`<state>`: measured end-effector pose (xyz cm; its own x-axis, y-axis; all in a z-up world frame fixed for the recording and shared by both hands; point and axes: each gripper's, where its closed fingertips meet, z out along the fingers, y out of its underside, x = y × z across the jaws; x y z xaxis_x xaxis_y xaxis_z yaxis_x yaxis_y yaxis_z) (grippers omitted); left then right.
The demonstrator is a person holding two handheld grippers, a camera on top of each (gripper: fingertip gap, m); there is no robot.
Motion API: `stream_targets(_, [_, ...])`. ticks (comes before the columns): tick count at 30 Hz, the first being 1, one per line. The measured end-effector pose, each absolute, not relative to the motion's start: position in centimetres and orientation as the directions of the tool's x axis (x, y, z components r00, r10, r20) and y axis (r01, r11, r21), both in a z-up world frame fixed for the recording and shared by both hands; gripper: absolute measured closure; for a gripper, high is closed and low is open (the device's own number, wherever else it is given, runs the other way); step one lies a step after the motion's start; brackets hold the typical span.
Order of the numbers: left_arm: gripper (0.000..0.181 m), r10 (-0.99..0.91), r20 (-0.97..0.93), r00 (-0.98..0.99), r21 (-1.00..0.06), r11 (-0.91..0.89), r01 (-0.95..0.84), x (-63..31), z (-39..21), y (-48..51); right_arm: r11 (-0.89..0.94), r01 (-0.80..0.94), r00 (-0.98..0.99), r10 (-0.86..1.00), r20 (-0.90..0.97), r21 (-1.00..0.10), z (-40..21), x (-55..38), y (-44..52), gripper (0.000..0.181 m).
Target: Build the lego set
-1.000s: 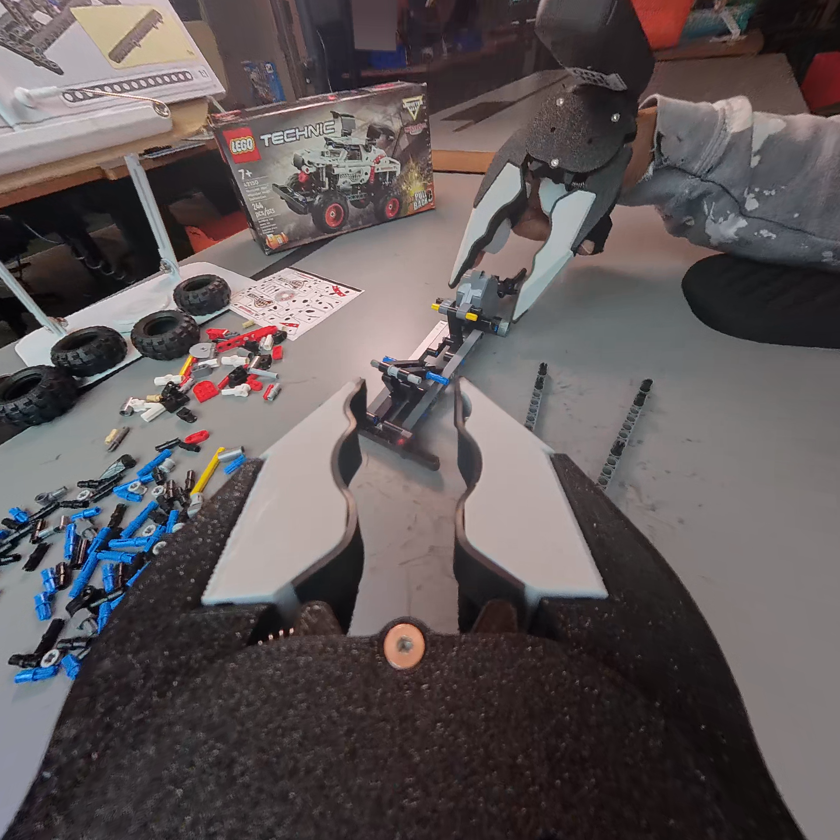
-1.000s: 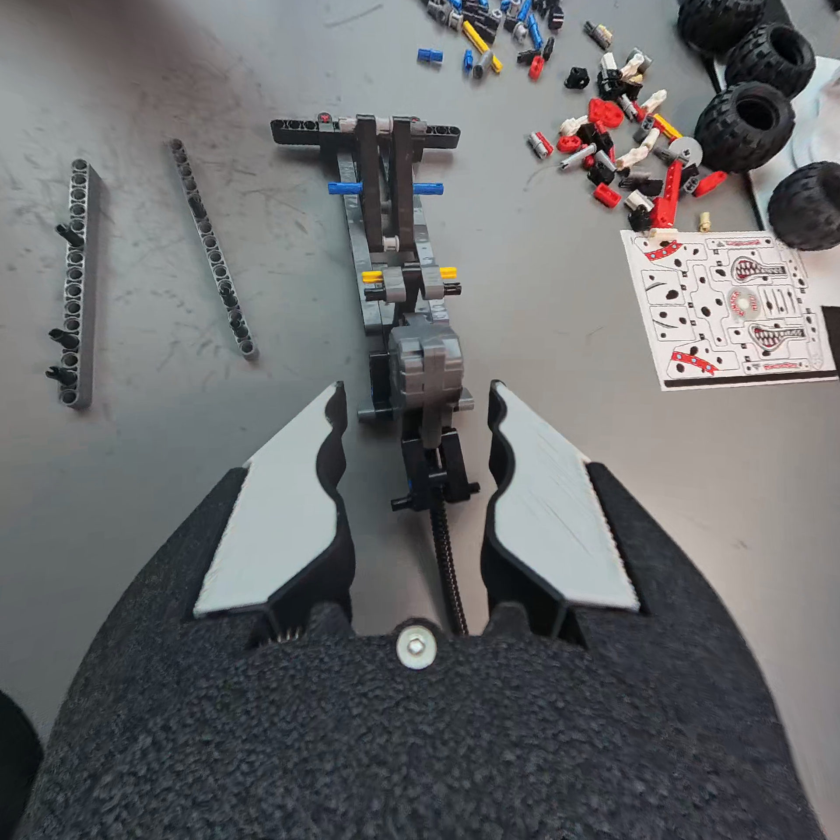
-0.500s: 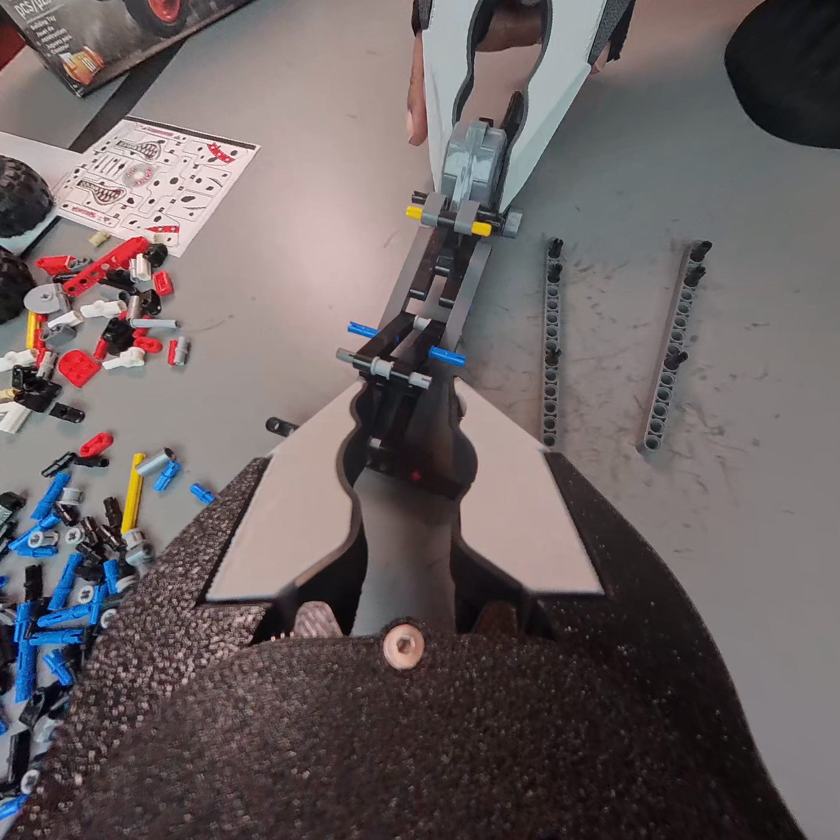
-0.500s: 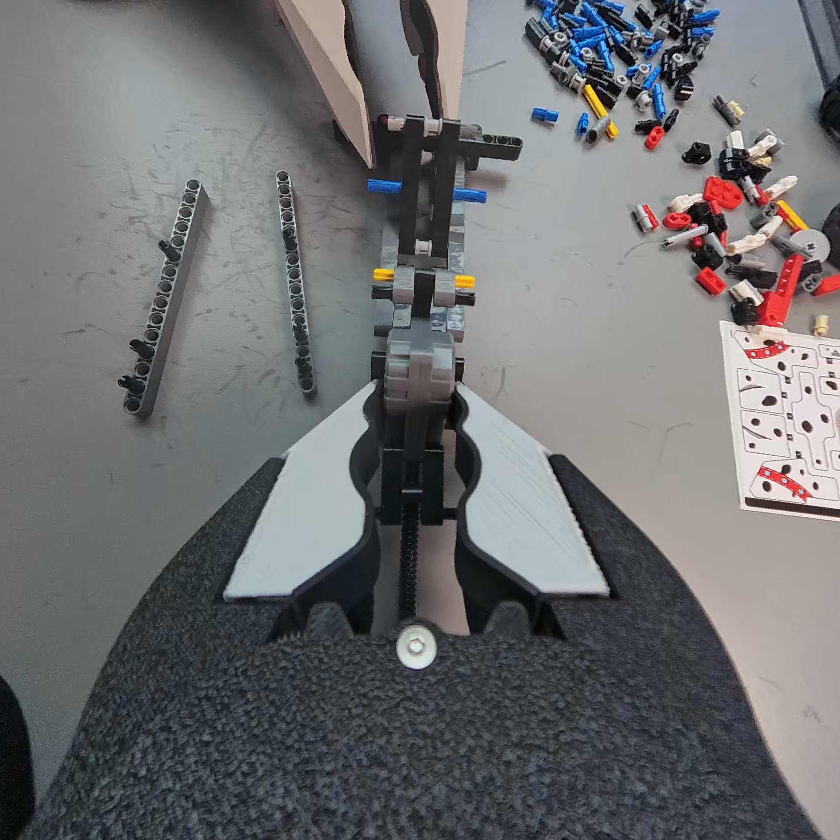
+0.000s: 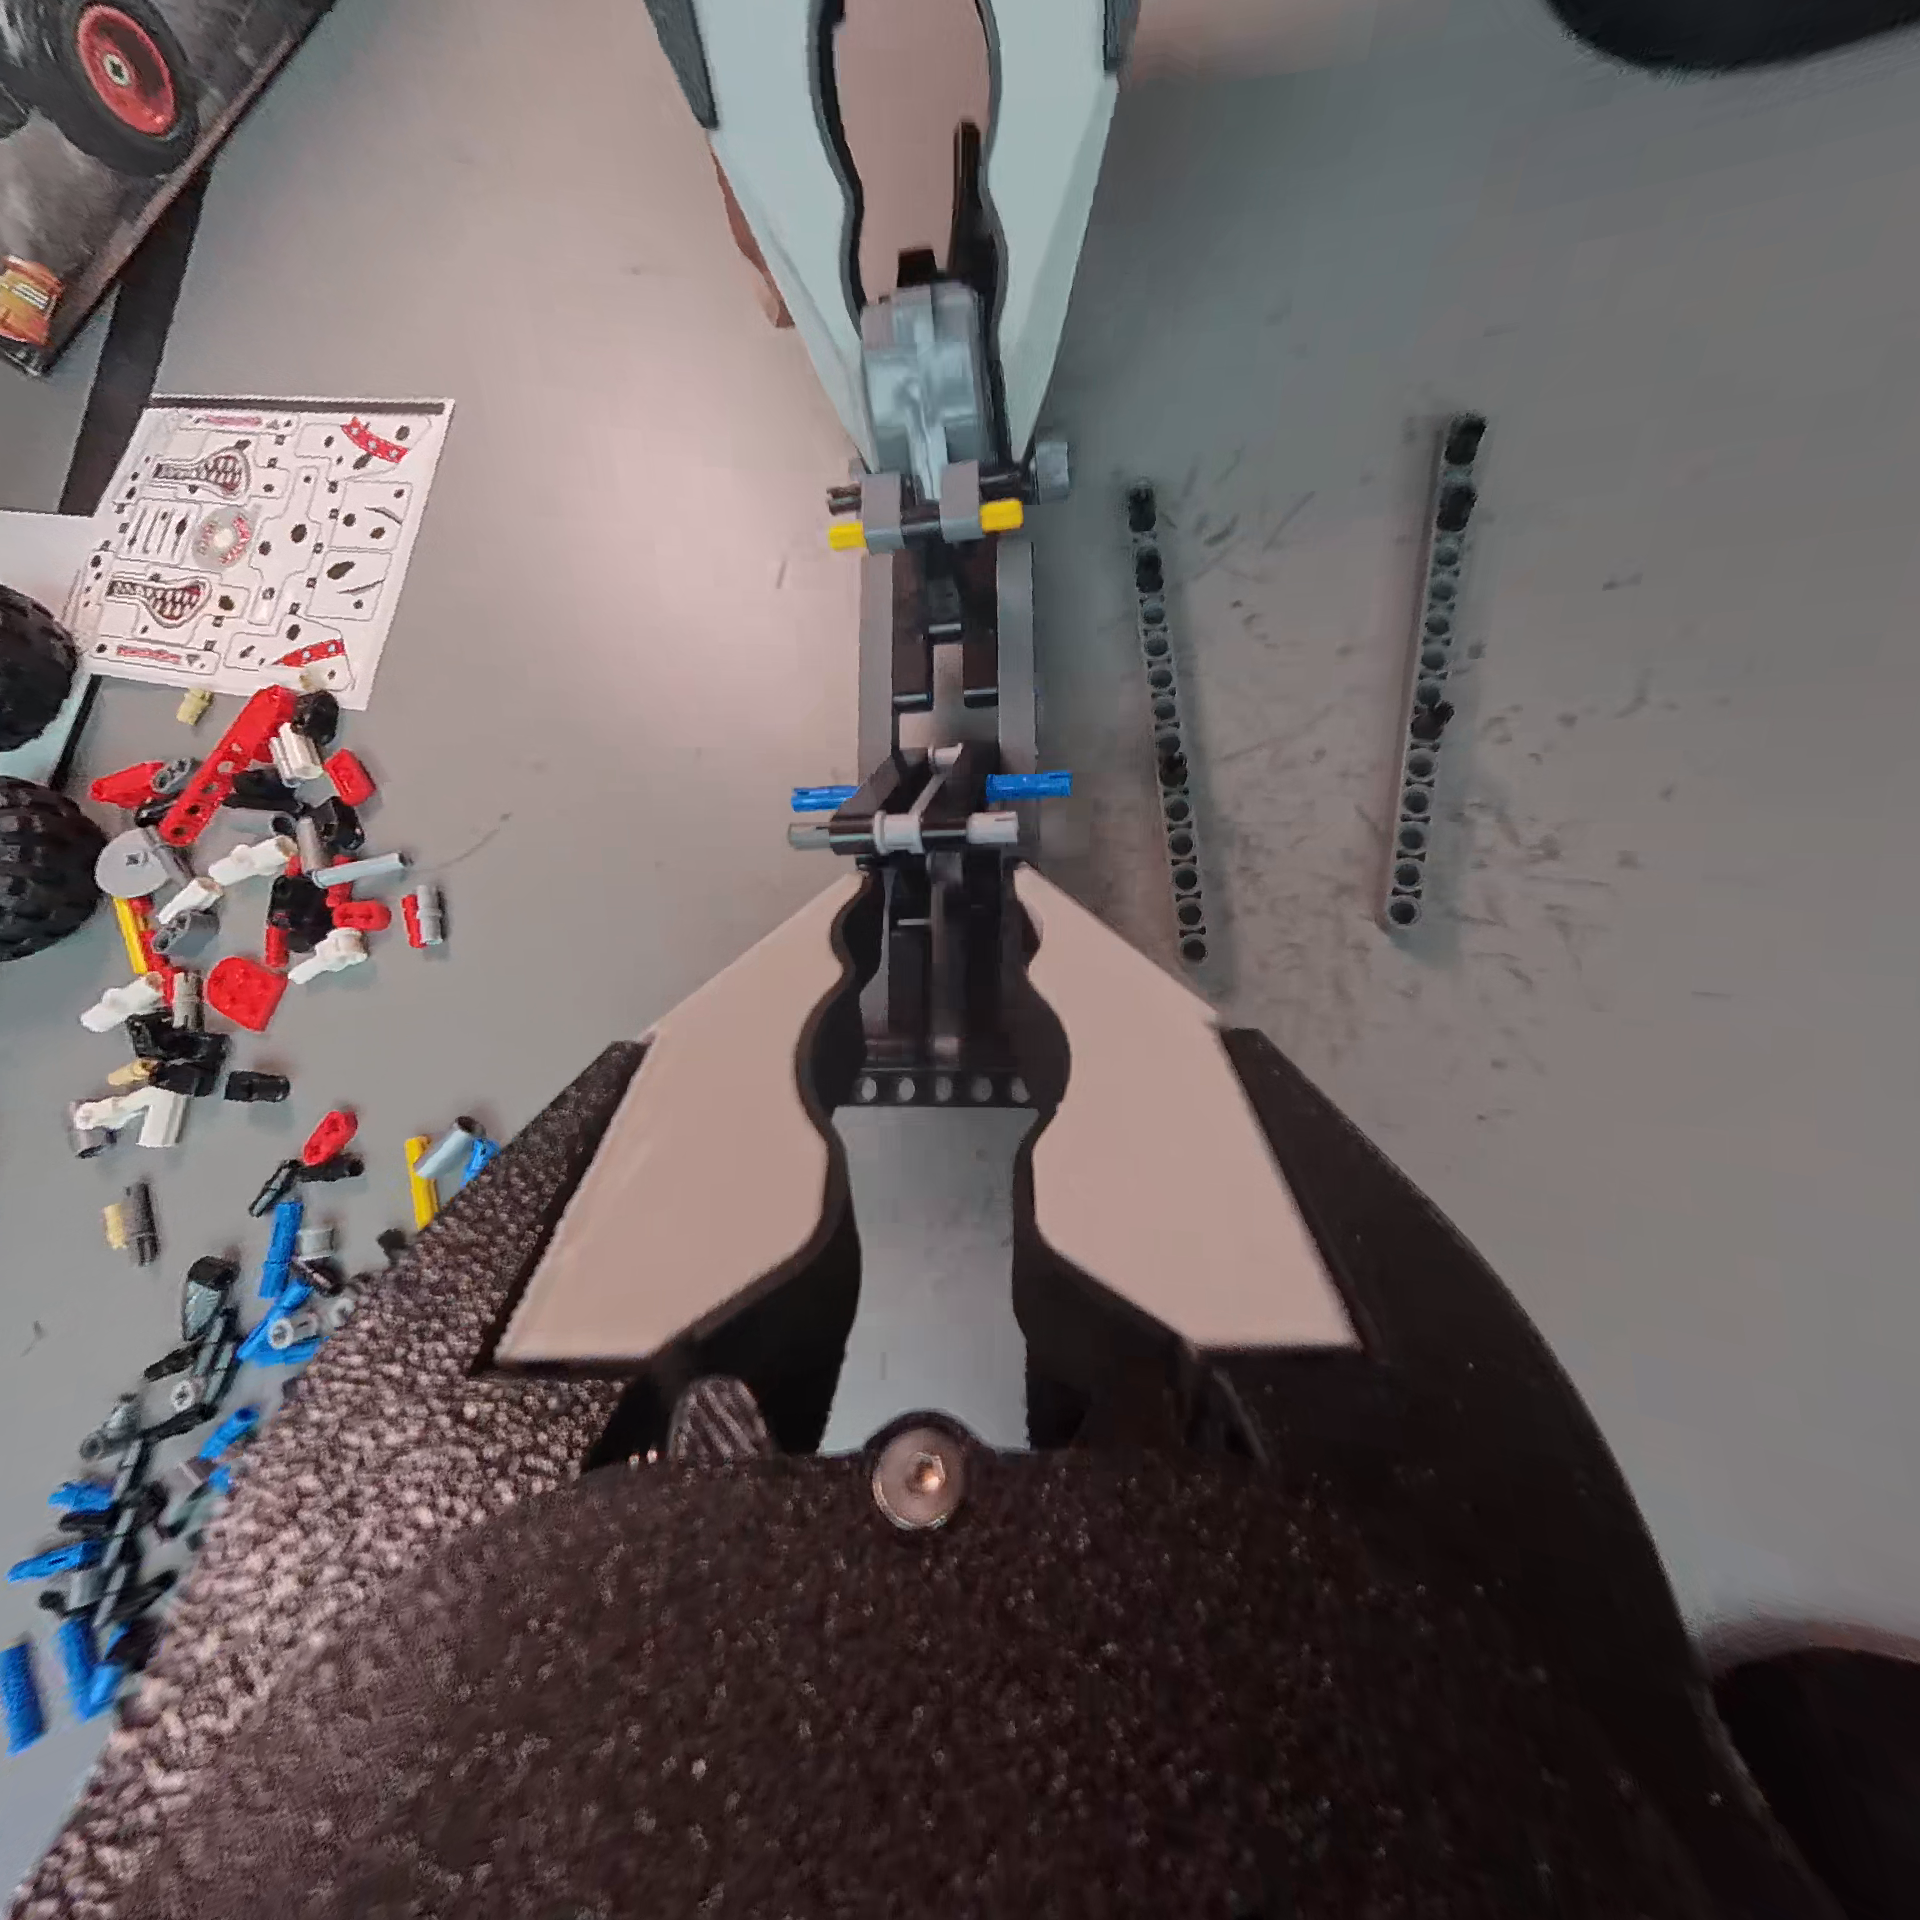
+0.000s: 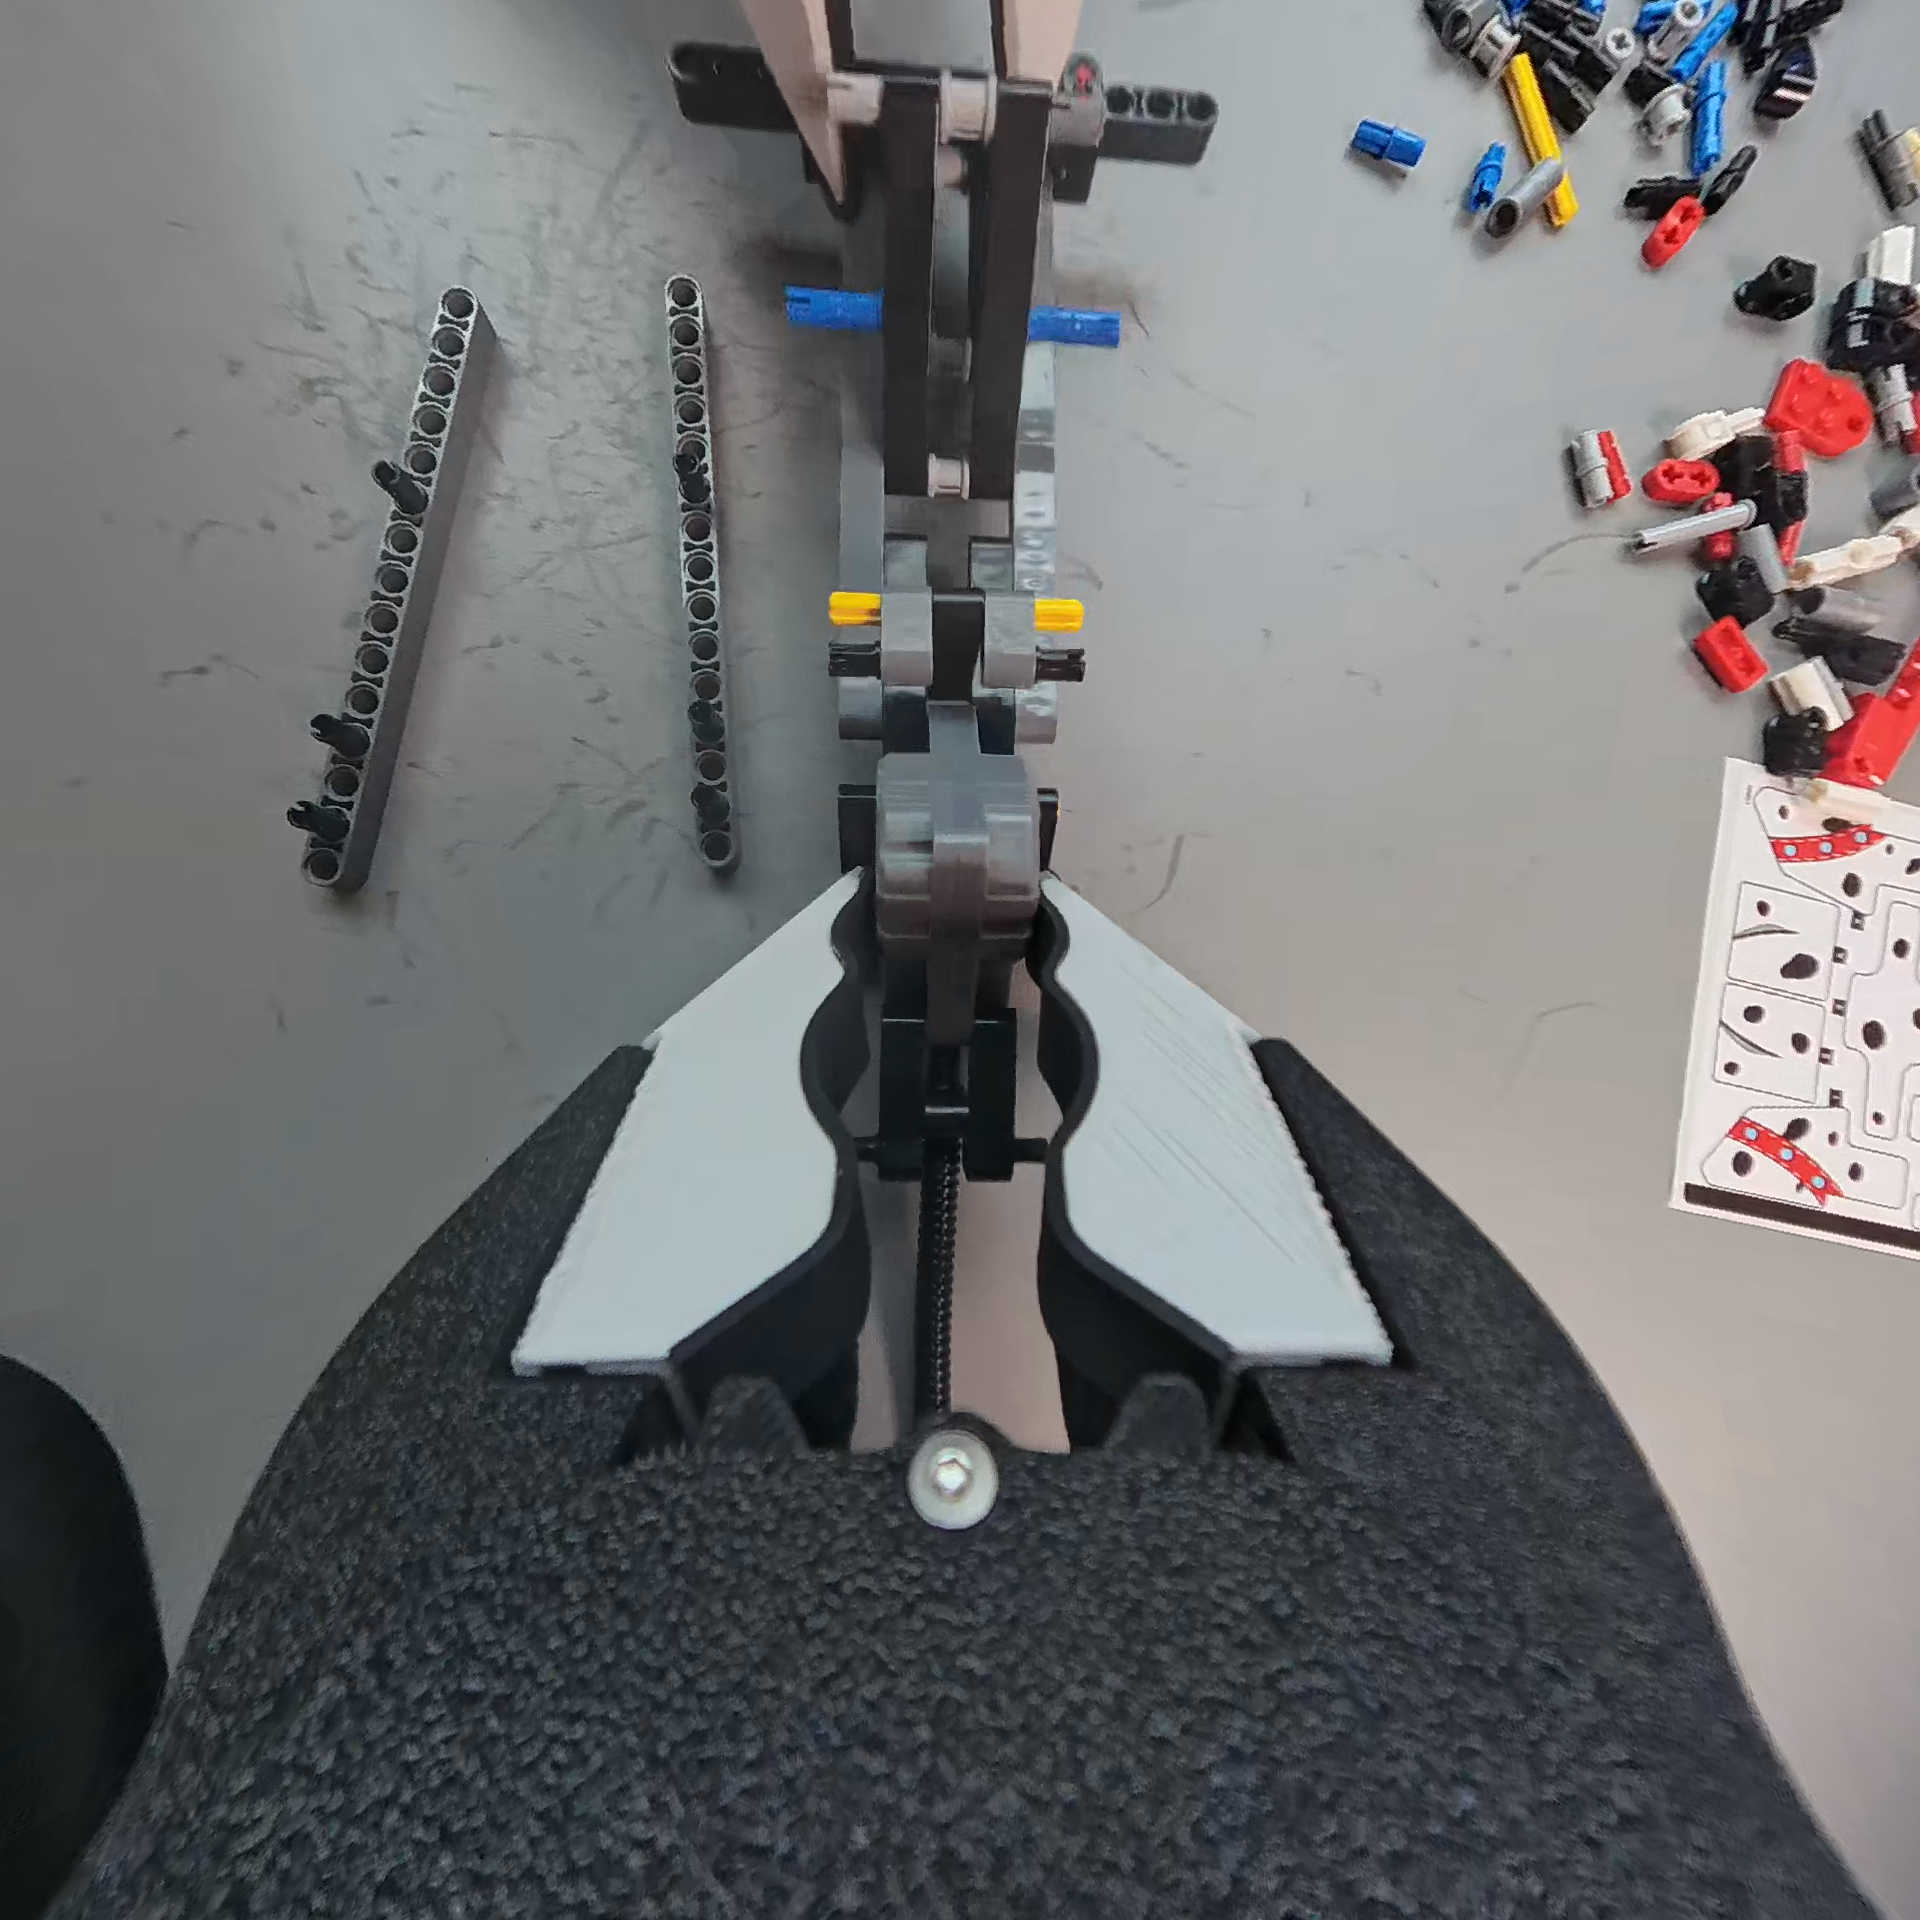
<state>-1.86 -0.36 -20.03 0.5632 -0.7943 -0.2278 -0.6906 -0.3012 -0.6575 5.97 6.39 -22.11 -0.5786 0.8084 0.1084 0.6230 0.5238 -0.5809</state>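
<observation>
A long, narrow Lego chassis assembly [image 5: 940, 665] of black and grey beams with blue and yellow pins lies on the grey table [image 5: 623, 312]. My left gripper [image 5: 932, 894] is shut on its black end. My right gripper [image 6: 951, 888] is shut on the round grey block [image 6: 951, 842] at the opposite end. A black threaded axle [image 6: 940, 1278] runs back between the right fingers. In each wrist view the other gripper shows at the top edge, the right one [image 5: 940, 447] and the left one [image 6: 935, 94].
Two long grey beams [image 5: 1164, 717] [image 5: 1434, 675] with black pins lie beside the assembly, also in the right wrist view [image 6: 701, 571] [image 6: 400, 592]. A sticker sheet [image 5: 249, 540], loose red, white and black parts [image 5: 229, 883], blue pins [image 5: 156, 1403], tyres [image 5: 31, 873] and the set box [image 5: 83, 104] lie to the left. Spacing between my two grippers at the tips: around 11 cm.
My left gripper has moved forward and closed on the black end of the assembly. My right gripper has slid forward and closed on the grey block.
</observation>
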Motion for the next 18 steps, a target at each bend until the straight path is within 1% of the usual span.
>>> stream_targets(2, [0.158,-0.792,-0.144,0.594,-0.727,-0.322,-0.606,-1.6,-19.1,-0.2,0.519,0.629,-0.572,0.813,0.107,-0.579,-22.2,6.0,6.4,0.154])
stream_targets(3, [0.157,-0.789,-0.113,0.603,-0.746,-0.334,-0.577,-1.5,-19.1,-0.1,0.518,0.629,-0.571,0.814,0.107,-0.58,-22.2,6.0,6.4,0.154])
stream_targets(8, [0.15,-0.785,-0.114,0.608,-0.729,-0.35,-0.589,-1.1,-20.4,0.1,0.541,0.634,-0.578,0.806,0.126,-0.553,-22.0,5.9,6.0,0.154])
stream_targets(13, [0.153,-0.788,-0.122,0.603,-0.724,-0.345,-0.597,-0.5,-20.3,0.2,0.565,0.642,-0.583,0.799,0.148,-0.519,-22.0,5.9,6.0,0.154])
stream_targets(18, [0.154,-0.772,-0.075,0.631,-0.779,-0.35,-0.521,-0.1,-20.0,0.8,0.56,0.642,-0.582,0.801,0.143,-0.523,-22.0,6.0,6.0,0.154])
